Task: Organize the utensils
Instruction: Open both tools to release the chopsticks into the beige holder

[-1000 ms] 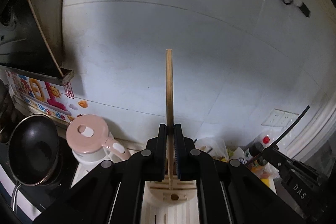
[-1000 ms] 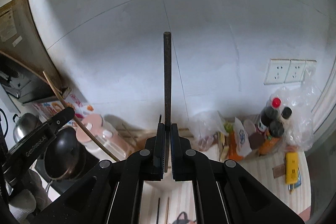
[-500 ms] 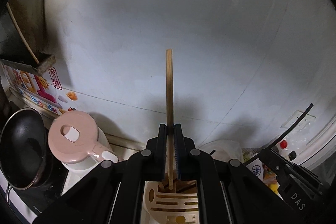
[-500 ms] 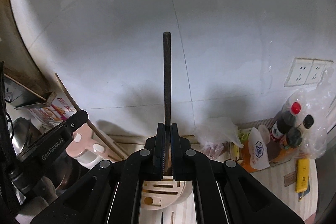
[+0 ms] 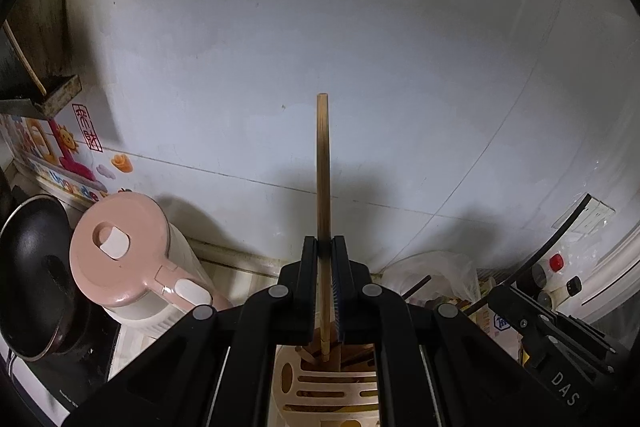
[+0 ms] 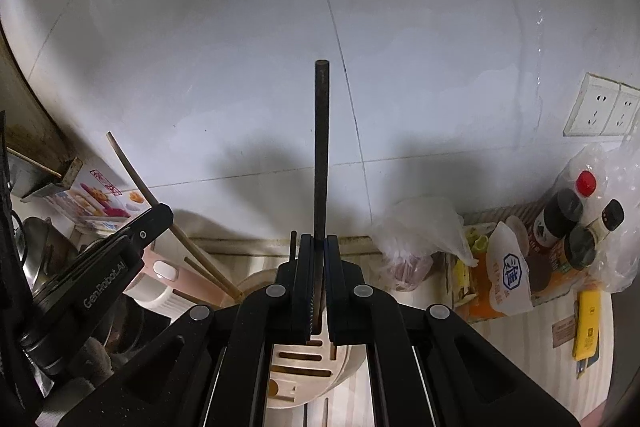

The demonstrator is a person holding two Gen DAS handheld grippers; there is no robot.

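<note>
My left gripper (image 5: 325, 247) clamps a light, stiff bamboo chopstick (image 5: 323, 163) low; my right gripper (image 6: 319, 247) pinches a slippery dark chopstick (image 6: 321, 147) likewise.

Our left gripper (image 5: 324, 247) is matte black plastic: two flat upright fingers on angular linkage arms, each arm pinned by round silver screws. One finger's inner pad (image 5: 335, 287) has a blue ribbed face. Our right gripper (image 6: 319, 243) has the same build, with silver screws and a blue ribbed pad edge. Seen from across, the left body bears white lettering "GenRobotAI", the right one "DAS" and a thin black cable.
</note>
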